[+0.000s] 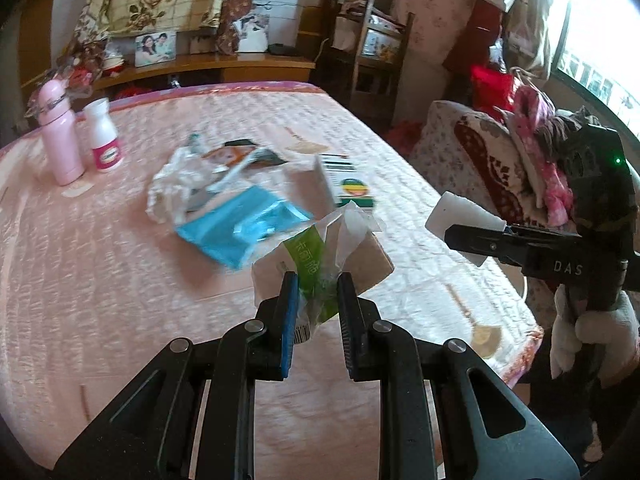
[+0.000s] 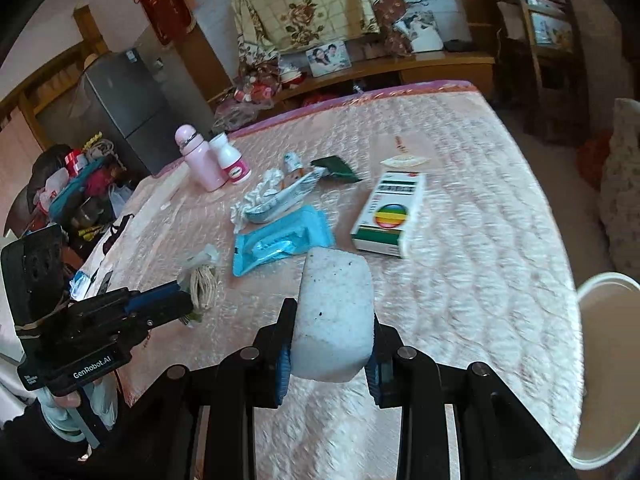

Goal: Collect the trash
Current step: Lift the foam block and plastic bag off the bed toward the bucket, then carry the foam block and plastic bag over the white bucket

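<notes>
My left gripper [image 1: 317,286] is shut on a clear plastic wrapper with a green label [image 1: 316,264] and holds it above the pink quilted table [image 1: 100,280]. My right gripper [image 2: 330,320] is shut on a white foam block [image 2: 334,312]; it also shows in the left wrist view [image 1: 464,214]. On the table lie a blue packet [image 2: 280,238], a crumpled white tissue and wrappers [image 2: 276,196], a dark green wrapper [image 2: 338,168] and a green-and-white medicine box [image 2: 390,214]. The left gripper appears at the left of the right wrist view [image 2: 176,300].
A pink bottle [image 2: 198,158] and a white pill bottle [image 2: 232,160] stand at the table's far left. A white bin [image 2: 604,360] stands off the table's right edge. A cushioned chair [image 1: 480,152] with clothes is at the right. Shelves and a fridge [image 2: 120,108] stand behind.
</notes>
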`<state>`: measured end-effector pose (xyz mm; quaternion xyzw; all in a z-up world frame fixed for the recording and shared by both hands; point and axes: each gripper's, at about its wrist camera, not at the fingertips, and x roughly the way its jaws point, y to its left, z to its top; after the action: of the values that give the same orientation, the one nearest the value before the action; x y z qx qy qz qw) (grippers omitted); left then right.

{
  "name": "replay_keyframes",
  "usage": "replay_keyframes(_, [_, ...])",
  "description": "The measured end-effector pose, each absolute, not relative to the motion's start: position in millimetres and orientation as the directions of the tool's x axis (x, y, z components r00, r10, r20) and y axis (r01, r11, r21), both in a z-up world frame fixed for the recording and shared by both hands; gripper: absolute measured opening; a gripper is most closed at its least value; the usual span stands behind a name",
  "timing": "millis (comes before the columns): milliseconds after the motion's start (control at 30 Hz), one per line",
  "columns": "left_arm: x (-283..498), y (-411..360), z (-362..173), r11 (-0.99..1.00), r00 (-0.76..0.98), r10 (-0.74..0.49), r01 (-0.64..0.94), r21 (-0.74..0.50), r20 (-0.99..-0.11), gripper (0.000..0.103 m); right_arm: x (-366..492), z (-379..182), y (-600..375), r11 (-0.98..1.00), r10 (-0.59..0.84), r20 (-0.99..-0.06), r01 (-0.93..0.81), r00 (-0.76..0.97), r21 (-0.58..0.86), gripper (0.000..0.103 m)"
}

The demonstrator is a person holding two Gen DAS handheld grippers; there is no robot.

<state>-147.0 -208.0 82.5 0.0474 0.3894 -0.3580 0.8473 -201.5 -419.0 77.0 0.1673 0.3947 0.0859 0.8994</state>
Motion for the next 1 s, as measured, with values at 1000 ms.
replay_keyframes(1000, [-203,-420,75,0.569,0.29,-0.627,0.805,-0.17,-0.723,0.017,-323,53,-595,0.87,0.043,-0.712,0.325,0.701,0.372,0.029])
